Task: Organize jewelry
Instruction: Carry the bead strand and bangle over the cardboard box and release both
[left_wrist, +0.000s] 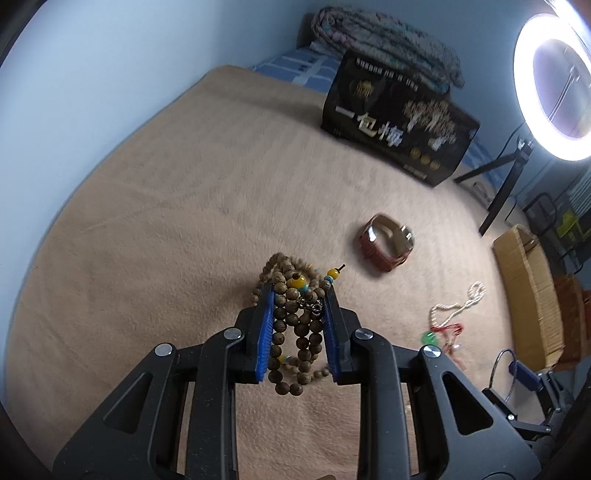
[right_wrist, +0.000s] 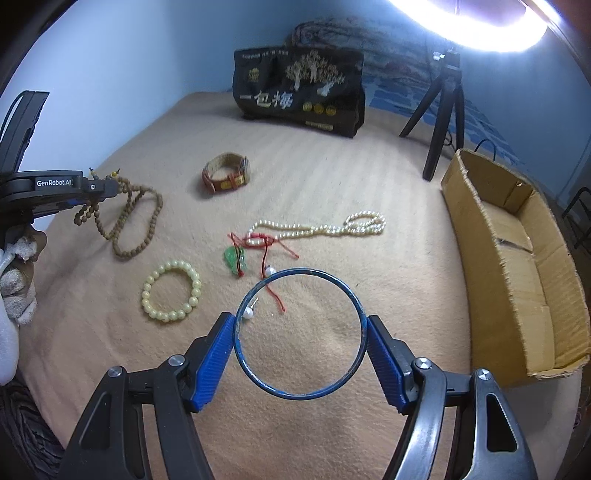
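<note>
The left gripper, with ribbed blue pads, is clamped on a bunched string of brown wooden beads with yellow accent beads; part of the strand trails onto the tan fuzzy blanket. The right gripper pinches a thin blue metal bangle across its width. From the bangle, an open corrugated cardboard box sits at three o'clock and looks empty, so sorting seems barely begun. Left lying: a pale yellow bead bracelet at ten o'clock, a white pearl necklace, a green pendant on red cord and a brown leather-strapped watch toward twelve.
</note>
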